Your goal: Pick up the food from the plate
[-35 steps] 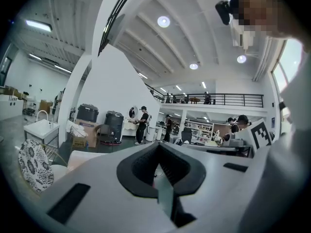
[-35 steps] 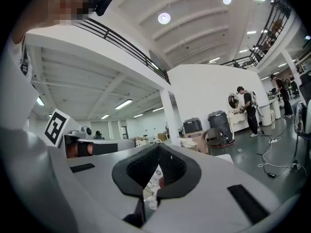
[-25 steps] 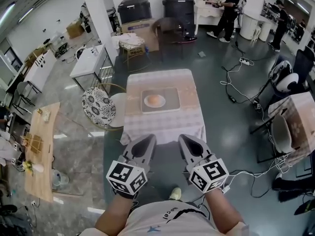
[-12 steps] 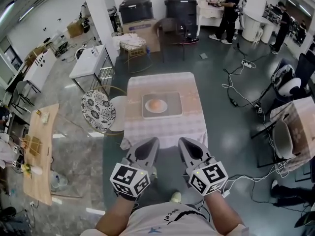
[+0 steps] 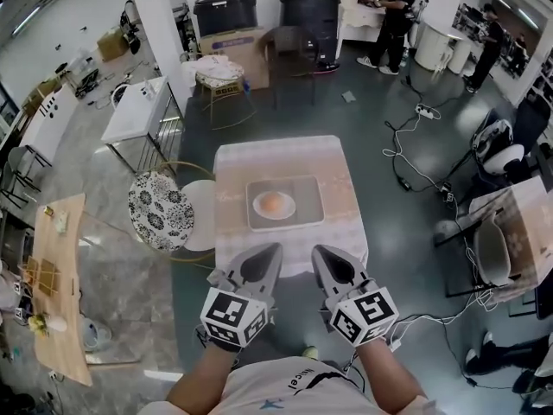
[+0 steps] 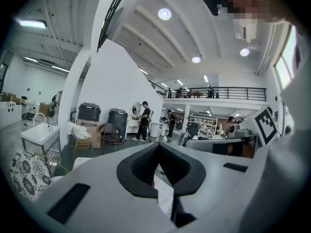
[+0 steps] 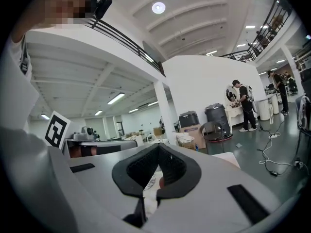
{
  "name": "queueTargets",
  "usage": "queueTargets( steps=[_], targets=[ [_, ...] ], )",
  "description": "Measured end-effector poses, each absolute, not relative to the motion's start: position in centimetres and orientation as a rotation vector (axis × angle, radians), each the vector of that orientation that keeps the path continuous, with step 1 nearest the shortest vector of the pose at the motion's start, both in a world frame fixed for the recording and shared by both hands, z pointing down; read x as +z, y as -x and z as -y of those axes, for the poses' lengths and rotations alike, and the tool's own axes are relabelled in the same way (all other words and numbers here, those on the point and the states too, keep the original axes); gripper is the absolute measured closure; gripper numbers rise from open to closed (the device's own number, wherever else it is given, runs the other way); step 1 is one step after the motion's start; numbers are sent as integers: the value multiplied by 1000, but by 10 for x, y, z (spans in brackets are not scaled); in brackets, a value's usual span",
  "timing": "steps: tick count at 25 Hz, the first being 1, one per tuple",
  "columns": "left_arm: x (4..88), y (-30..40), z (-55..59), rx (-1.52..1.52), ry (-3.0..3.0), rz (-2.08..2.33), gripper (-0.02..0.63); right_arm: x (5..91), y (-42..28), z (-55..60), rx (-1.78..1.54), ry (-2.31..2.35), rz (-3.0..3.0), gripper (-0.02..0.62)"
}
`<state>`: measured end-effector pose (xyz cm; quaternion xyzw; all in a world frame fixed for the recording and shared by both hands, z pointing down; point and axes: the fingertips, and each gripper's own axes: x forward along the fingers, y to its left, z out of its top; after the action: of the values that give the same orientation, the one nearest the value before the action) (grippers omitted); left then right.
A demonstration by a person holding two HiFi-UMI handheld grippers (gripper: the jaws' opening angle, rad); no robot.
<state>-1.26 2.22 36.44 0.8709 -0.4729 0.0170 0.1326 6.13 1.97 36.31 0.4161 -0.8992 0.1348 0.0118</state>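
Observation:
A round orange-brown piece of food (image 5: 275, 202) lies on a white plate (image 5: 262, 210), on a grey tray (image 5: 307, 204), on a small cloth-covered table (image 5: 337, 223). My left gripper (image 5: 271, 251) and right gripper (image 5: 318, 252) are held side by side just short of the table's near edge, both pointing at it. Both are shut with nothing between the jaws. In the left gripper view the left gripper (image 6: 158, 146) shows its tips meeting. The right gripper (image 7: 158, 147) is likewise closed in its own view, with a sliver of the plate showing behind the jaws.
A patterned round chair (image 5: 157, 212) and a white stool (image 5: 200, 204) stand at the table's left. Cables (image 5: 413, 167) trail over the floor on the right, near a chair (image 5: 489, 251). Black bins (image 5: 226, 9) and people (image 5: 396, 14) are at the back. A wooden bench (image 5: 60, 292) stands far left.
The table with the plate has come nearer and sits lower in the head view. Both grippers keep their place side by side and stay shut.

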Motion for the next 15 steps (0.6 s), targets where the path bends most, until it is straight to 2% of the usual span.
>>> queueTargets(
  steps=[15],
  targets=[
    [429, 53, 91, 227, -2617, 1206, 600, 404, -9, 90, 525, -1424, 2667, 583]
  ],
)
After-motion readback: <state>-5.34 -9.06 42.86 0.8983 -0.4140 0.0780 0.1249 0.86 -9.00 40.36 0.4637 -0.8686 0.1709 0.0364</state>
